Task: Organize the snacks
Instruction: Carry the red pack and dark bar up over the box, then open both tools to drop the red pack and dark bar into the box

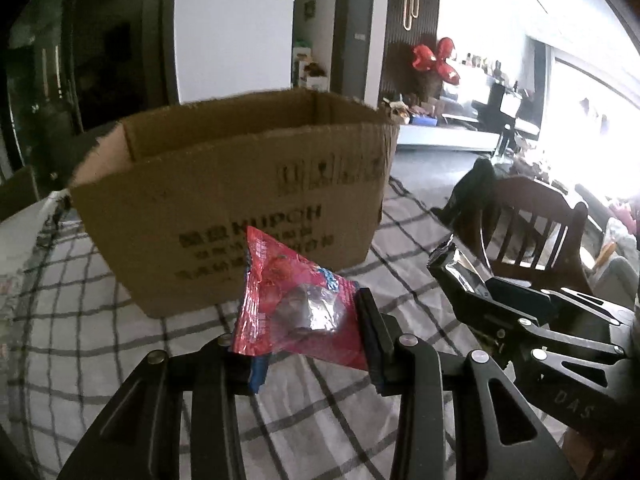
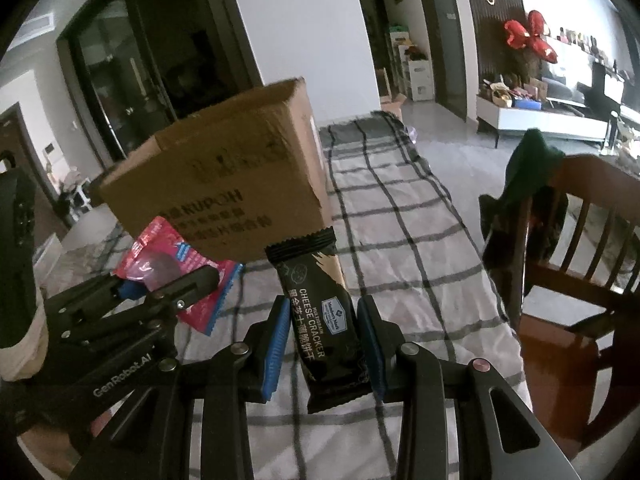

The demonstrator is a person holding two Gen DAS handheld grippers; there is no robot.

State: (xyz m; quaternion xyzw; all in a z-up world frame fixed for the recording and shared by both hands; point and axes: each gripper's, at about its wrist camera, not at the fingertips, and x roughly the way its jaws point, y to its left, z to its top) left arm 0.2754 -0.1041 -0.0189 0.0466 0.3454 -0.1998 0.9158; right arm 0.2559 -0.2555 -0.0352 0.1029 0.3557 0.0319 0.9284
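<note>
On the checked tablecloth, at about twelve o'clock from both our grippers, stands an open cardboard box, upright, its printed side facing us.

Our left gripper is clamped on a red snack packet — the pads press its lower edges from either side, and the packet rises between them, clear of the cloth, its point reaching up in front of the box wall. Something round and silvery shows through the wrapper.

Our right gripper grips a black cracker packet by its long sides; the packet stands nearly upright between the blue pads, its crimped top at twelve o'clock and just in front of the box corner. "Cheese cracker" reads along it.

From the right wrist view we see the left gripper at nine o'clock with the red packet; from the left wrist view the right gripper sits at three o'clock, a shiny packet end poking from it.

A wooden chair stands at two o'clock beside the table, a dark cloth draped over its back.
</note>
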